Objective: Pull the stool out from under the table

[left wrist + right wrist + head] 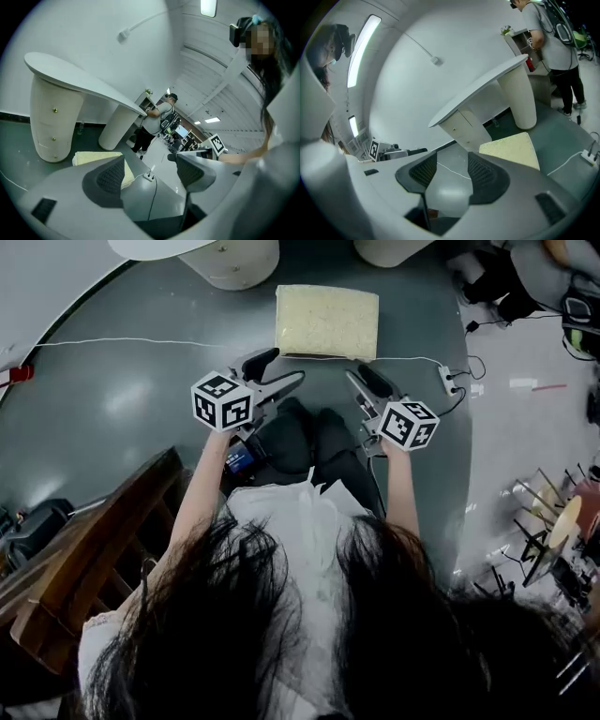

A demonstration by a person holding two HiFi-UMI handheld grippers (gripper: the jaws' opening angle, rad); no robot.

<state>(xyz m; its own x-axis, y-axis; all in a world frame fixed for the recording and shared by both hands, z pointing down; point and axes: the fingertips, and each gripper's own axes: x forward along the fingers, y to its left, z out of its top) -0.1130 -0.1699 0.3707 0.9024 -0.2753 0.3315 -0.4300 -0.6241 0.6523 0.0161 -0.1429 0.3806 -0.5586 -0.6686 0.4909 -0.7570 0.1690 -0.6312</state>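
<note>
The stool [327, 322] shows its pale yellow square seat on the dark floor, just in front of the white table's legs [234, 259]. Both grippers hang above the floor short of the stool and touch nothing. My left gripper [272, 371] is open, its jaws wide apart with only floor between them. My right gripper [367, 381] is also open and empty. The left gripper view has the stool [93, 158] low at the left, beside a table leg, under the curved tabletop [79, 79]. In the right gripper view the stool [513, 149] lies right of the jaws, below the table [487, 86].
A white cable crosses the floor to a power strip [448, 379] right of the stool. Dark wooden furniture [103, 549] stands at my left. Metal stands and gear [553, 531] crowd the right. A person [553, 47] stands beyond the table.
</note>
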